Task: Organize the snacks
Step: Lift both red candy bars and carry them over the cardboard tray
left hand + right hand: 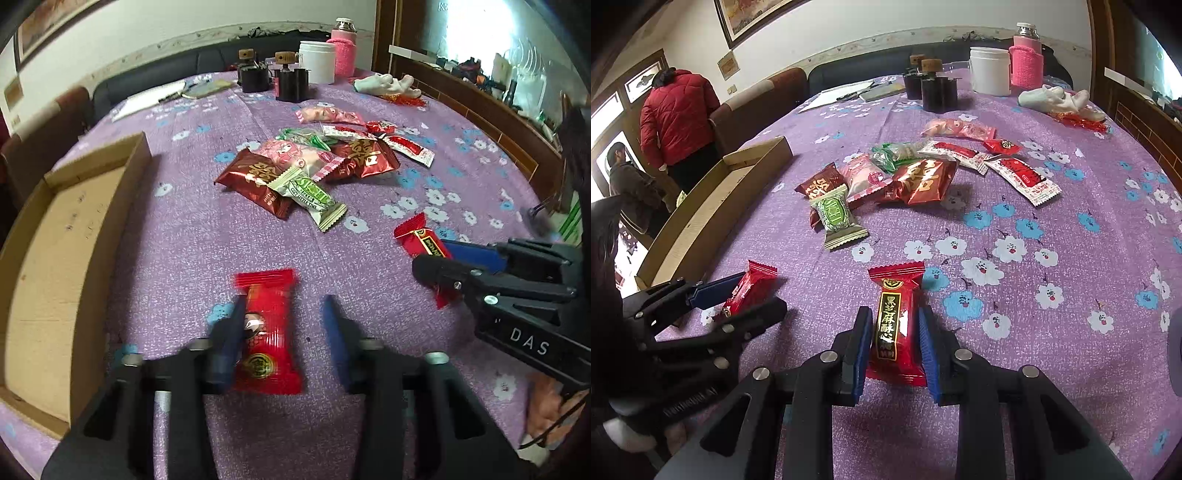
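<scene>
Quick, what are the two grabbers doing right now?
Left gripper: shut on a red snack packet.
Right gripper: shut on the red snack with the black label.

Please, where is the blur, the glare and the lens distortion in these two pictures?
Left wrist view: the left gripper and its red snack packet are motion-blurred, a window glares white at top right, and the cardboard box edge bows. Right wrist view: sharper, the right gripper crisp on its red packet; the table curves, corners dark.
</scene>
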`<state>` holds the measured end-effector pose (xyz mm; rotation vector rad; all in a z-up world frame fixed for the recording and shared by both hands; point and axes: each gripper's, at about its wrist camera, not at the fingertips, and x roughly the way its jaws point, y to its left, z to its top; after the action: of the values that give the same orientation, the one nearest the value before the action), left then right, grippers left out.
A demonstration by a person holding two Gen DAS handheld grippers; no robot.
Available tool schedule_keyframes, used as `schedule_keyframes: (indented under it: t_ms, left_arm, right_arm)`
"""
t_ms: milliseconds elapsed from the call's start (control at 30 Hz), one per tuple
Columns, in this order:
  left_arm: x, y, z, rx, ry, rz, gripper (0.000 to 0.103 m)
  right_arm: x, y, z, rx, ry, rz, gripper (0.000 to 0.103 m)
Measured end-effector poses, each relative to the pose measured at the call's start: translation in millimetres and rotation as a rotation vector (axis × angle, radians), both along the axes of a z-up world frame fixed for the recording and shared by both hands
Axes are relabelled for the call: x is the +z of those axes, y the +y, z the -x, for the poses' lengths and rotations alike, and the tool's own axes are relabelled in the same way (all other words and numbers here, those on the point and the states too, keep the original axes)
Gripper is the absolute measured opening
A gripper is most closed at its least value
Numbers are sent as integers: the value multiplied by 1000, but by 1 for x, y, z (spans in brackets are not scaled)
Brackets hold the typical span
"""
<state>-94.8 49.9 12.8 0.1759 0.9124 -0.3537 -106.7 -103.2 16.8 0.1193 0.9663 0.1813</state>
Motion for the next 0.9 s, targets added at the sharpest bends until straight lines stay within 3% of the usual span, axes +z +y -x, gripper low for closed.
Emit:
schedule_keyframes:
  t_ms: [133,333,433,633,900]
  left_arm:
    - [4,7,5,0,32,80,15]
    - [53,27,31,-41,-3,355,15]
    - [84,26,52,-98,-35,459,15]
    - [146,18,100,-250,-113,592,15]
    - [233,66,149,-282,-292,730,15]
  right_arm:
    - [1,2,1,10,-8,21,23]
    - [28,-4,29,3,-118,12,20]
    - [60,-20,56,-38,-208,-26,20]
    - [134,-55,114,-122,-395,-118,19]
    - [233,-78,189,-156,-641,-181,19]
